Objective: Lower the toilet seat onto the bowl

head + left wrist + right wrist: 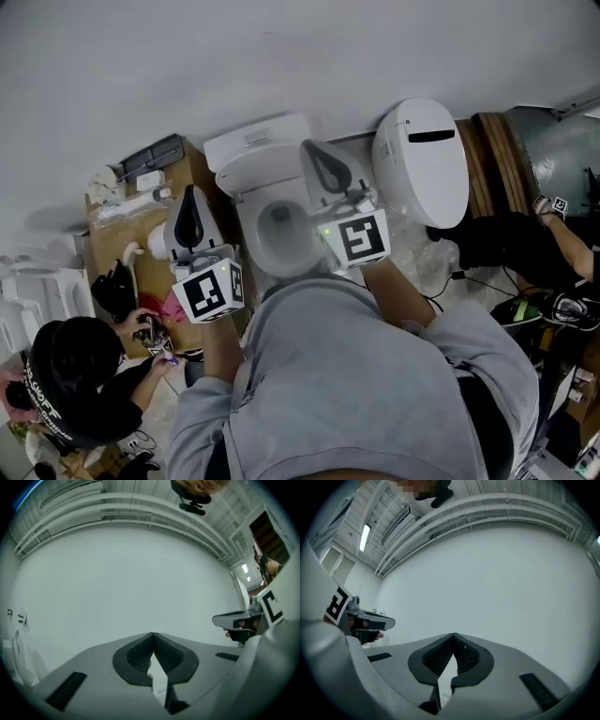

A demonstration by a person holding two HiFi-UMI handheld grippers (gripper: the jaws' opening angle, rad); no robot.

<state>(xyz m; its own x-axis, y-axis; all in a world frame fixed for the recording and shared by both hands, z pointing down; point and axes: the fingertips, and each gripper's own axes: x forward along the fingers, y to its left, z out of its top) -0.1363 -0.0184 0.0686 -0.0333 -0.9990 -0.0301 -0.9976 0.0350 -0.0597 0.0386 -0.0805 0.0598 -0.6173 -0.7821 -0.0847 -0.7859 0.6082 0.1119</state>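
Note:
The white toilet (277, 230) stands against the wall, its tank (255, 141) behind the bowl. The bowl is uncovered, with a white ring round its opening; whether that ring is the seat I cannot tell. My left gripper (191, 195) hangs left of the bowl, and my right gripper (311, 148) is over the bowl's right rim. Both are shut and hold nothing, apart from the toilet. In the left gripper view the shut left gripper (153, 634) points at a bare white wall. The right gripper (453, 634) does the same in its own view.
A large white oval lid with a dark slot (422, 159) lies right of the toilet. A cardboard box (141, 202) with loose items sits left. A person in a black cap (66, 375) crouches at lower left. Another person's arm (567, 239) shows at far right.

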